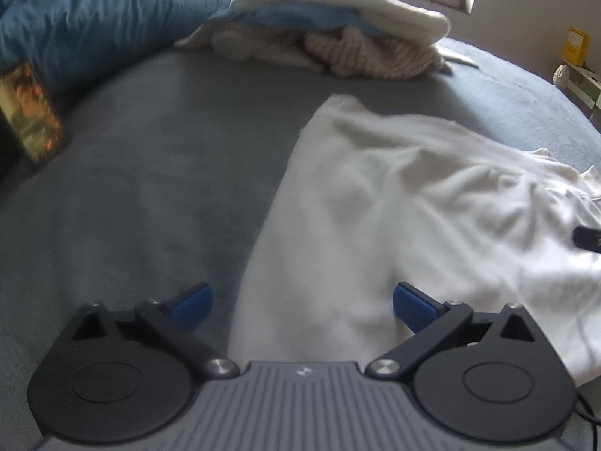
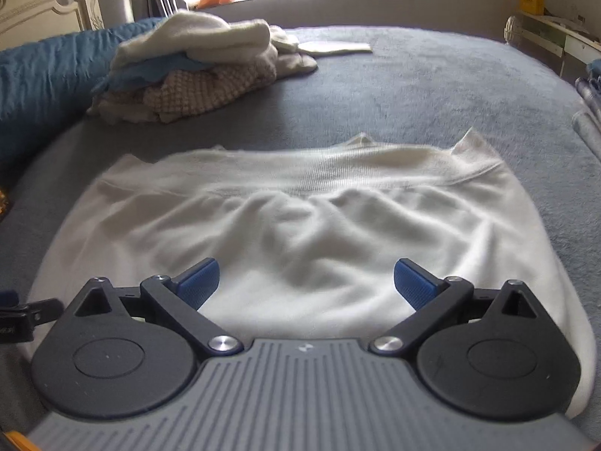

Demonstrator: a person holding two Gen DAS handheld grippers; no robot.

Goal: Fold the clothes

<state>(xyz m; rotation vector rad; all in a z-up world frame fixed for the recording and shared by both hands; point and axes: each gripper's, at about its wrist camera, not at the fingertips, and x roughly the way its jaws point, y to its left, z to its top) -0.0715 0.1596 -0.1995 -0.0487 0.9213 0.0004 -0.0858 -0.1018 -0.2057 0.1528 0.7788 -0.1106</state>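
A white sweater (image 2: 300,225) lies spread on the grey bed cover, its ribbed band toward the far side. In the left wrist view the same white sweater (image 1: 413,206) fills the right half, wrinkled. My left gripper (image 1: 302,302) is open above the sweater's left edge, with nothing between its blue pads. My right gripper (image 2: 306,282) is open over the near part of the sweater, holding nothing. A dark piece of the other gripper (image 2: 22,319) shows at the left edge of the right wrist view.
A pile of clothes (image 2: 195,75), white, blue and knitted beige, sits at the far left of the bed (image 2: 432,94). A blue quilt (image 1: 94,22) runs along the left. A picture box (image 1: 32,112) stands at the left edge. Shelves (image 2: 556,34) stand to the right.
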